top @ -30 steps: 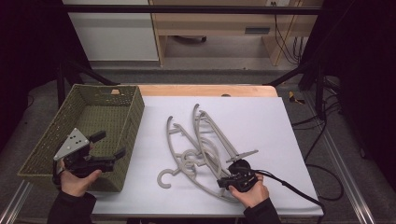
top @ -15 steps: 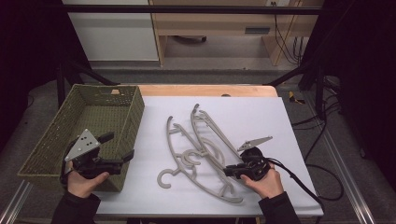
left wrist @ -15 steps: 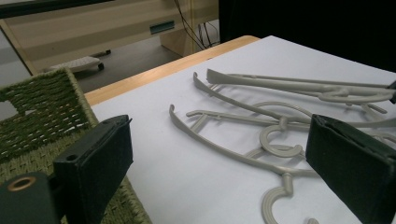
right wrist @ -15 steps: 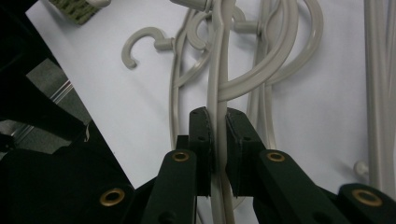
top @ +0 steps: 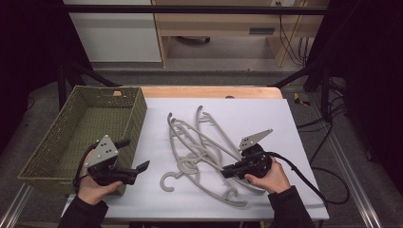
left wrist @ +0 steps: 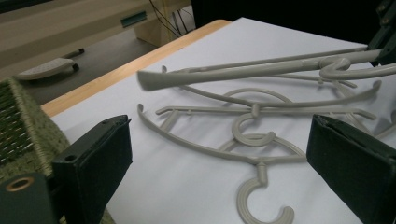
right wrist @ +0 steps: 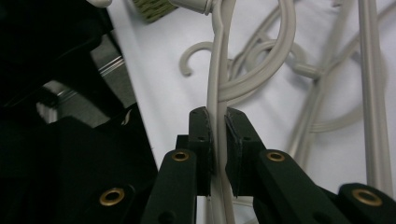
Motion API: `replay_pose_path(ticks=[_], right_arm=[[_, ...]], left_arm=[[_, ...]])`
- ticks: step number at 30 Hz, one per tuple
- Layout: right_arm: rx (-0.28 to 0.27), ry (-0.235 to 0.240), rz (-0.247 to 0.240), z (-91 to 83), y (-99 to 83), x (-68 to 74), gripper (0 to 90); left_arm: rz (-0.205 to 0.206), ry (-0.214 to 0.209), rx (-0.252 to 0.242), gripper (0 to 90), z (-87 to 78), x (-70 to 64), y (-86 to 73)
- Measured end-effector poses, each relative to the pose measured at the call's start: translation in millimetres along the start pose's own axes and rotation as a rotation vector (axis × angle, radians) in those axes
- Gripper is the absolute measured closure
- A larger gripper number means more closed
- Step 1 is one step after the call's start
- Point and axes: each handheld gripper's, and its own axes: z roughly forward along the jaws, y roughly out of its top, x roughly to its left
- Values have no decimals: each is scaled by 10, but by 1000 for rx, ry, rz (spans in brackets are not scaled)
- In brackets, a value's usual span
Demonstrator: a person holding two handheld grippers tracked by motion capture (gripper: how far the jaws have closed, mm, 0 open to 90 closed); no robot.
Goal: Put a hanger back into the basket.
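Work in hand: grey plastic hangers are sorted from a pile on the white sheet; the woven basket [top: 81, 128] at the left is judged the likely destination.
Held hanger [right wrist: 217, 70]: one thin arm of it is clamped between the jaws of the right gripper [top: 227, 172]; in the left gripper view its far end [left wrist: 154, 80] is seen raised clear of the pile.
Right gripper: closed on the held hanger, at the near right of the pile, jaws pointed left.
Left gripper [top: 141, 166]: jaws are held wide apart, nothing is between them; it is placed just beside the near right corner of the basket, pointed right toward the pile.
Pile of hangers [top: 199, 142]: it is laid in a tangle on the middle of the sheet, between the two grippers; a hook [top: 167, 182] is turned toward the near edge.
Long axis: the held hanger is run from near right to far left, roughly toward the basket.
Bearing: the basket is found left of the right gripper, across the pile, well apart.
Nearer hand: the left is nearer the basket; the right is nearer the hanger and already has it.
Risk, as judged: neighbouring hooks could be dragged along.
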Motion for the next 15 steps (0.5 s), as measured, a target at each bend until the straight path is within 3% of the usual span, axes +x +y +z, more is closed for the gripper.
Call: replay_pose_path(ticks=[3,9,12,15], right_arm=[[14,40,-19,21,9,12,819],[46,93,-50,65,-2,8,819],[63,122,-43,79,-5,25,819],[86,136,-55,93,-5,31,819]], left_arm=[[29,-29,29,65,59,-51,9],[95,-46,74,70,144,-151,28],[129,-58,96,77,198,-200,33],[185,-61,136,99,261,-242,43]])
